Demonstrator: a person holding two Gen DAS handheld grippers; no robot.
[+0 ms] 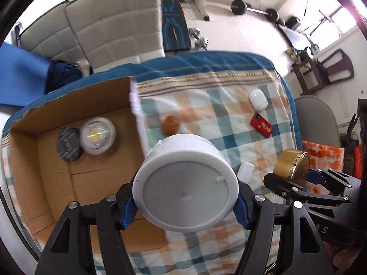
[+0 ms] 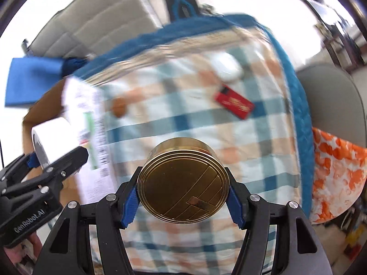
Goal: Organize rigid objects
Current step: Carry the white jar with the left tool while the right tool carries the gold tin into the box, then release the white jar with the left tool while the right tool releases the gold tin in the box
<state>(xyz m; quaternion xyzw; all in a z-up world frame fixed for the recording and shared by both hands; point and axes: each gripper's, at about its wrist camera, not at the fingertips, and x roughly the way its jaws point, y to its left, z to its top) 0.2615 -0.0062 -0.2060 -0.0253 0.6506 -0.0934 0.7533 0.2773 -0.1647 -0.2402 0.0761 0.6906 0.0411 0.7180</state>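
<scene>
Rigid objects are split between box, grippers and cloth. Far left: cardboard box on the checked cloth, flaps up. Inside it, a dark round tin touching a white round container with a clear top; rest of the box floor bare.

Left gripper: fingers pinched on a white round tub, held on its side, blue pads on opposite walls, flat face toward the camera. It hangs above the box's right wall, near edge.

Centre of cloth: small brown round piece, just right of the box wall. A small white item lies near, partly hidden behind the tub; identity unclear.

Right gripper: fingers clamped on a gold round tin, also on its side, over the near cloth, well apart from the box.

Far right: white oval case and red flat packet, close together, untouched.

Risks, as judged:
- Both loads are smooth cylinders gripped across curved walls; a tilt or jolt could let one roll out of the pads.
- Tub is wide; lowering it could catch the raised flap or knock the two items already in the box.
- Both grippers heading boxward together could collide.
- Right view is motion-blurred, so exact clearances are uncertain.
</scene>
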